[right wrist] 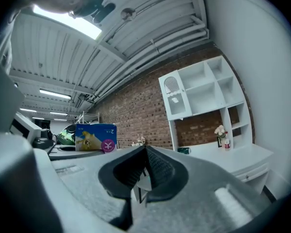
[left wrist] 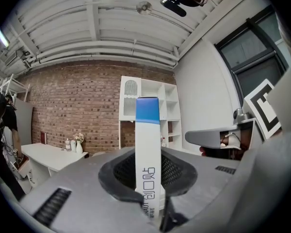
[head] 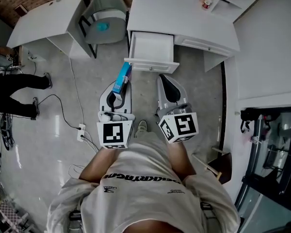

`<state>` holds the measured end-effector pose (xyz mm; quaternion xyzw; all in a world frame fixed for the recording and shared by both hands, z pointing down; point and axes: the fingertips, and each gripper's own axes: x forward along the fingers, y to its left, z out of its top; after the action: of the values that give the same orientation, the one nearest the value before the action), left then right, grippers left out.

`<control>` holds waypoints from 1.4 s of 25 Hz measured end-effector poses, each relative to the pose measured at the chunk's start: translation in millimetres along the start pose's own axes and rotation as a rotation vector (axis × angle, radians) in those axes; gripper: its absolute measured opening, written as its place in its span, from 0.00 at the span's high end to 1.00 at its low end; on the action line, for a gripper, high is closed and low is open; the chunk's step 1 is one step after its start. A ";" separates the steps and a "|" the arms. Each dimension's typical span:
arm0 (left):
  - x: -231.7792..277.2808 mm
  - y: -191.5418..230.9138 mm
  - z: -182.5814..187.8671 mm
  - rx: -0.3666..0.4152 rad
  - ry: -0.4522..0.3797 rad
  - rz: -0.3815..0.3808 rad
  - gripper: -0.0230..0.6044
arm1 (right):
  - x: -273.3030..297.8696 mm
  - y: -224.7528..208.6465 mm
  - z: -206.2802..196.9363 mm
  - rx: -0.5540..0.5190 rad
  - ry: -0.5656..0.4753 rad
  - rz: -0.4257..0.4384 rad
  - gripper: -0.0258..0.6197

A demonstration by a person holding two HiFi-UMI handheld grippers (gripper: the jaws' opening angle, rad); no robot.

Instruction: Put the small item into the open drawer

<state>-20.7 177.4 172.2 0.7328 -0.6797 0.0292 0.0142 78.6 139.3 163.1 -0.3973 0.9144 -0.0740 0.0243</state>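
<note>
Left gripper point(head: 119, 92) tight around a slim blue-and-white box point(head: 122, 76); right gripper point(head: 166, 84) alongside, jaws together, empty.

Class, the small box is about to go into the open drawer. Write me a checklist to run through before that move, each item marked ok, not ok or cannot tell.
1. The blue-and-white box is clamped between the jaws of the left gripper: ok.
2. The grip is firm enough, though it holds the box only near one end: cannot tell.
3. The drawer is pulled open: ok.
4. There is room inside the drawer, nothing seen in it: ok.
5. The box is above the drawer: not ok, it is short of the drawer's front.
6. The right gripper is empty, jaws together, off to the side: ok.
</note>
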 end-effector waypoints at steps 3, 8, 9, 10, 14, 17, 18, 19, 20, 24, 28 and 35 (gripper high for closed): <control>20.1 3.0 -6.5 0.001 0.020 -0.004 0.87 | 15.5 -12.3 -6.3 0.009 0.016 -0.005 0.96; 53.8 15.9 -23.1 -0.013 0.053 -0.029 0.87 | 45.5 -24.0 -19.6 0.003 0.048 -0.027 0.96; 63.1 18.8 -26.5 -0.014 0.060 -0.040 0.87 | 53.2 -27.7 -22.1 0.002 0.053 -0.036 0.96; 73.4 22.0 -29.6 -0.016 0.068 -0.052 0.87 | 61.7 -32.2 -24.5 0.003 0.059 -0.047 0.96; 121.2 38.0 -38.2 -0.022 0.090 -0.110 0.87 | 101.9 -53.9 -29.9 0.005 0.075 -0.102 0.96; 158.5 53.9 -43.4 -0.029 0.102 -0.150 0.87 | 132.8 -70.8 -33.6 0.009 0.086 -0.146 0.96; 170.8 59.2 -45.3 -0.030 0.107 -0.162 0.87 | 142.8 -76.7 -34.8 0.012 0.088 -0.162 0.96; 183.2 64.0 -47.5 -0.030 0.114 -0.175 0.87 | 152.9 -82.9 -36.0 0.015 0.089 -0.178 0.96; 195.6 68.4 -49.9 -0.028 0.121 -0.190 0.87 | 163.1 -89.1 -37.4 0.019 0.091 -0.194 0.96; 240.1 85.6 -59.1 -0.018 0.152 -0.253 0.87 | 201.9 -106.2 -45.0 0.032 0.106 -0.254 0.96; 274.9 99.6 -68.7 -0.009 0.178 -0.308 0.87 | 233.6 -121.1 -55.7 0.056 0.123 -0.312 0.96; 326.2 128.2 -99.4 -0.016 0.249 -0.383 0.86 | 285.7 -138.3 -83.5 0.085 0.163 -0.392 0.96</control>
<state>-126.7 -151.0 289.2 0.8390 -0.5215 0.1106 0.1089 -25.2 -152.7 271.1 -0.5589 0.8146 -0.1477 -0.0475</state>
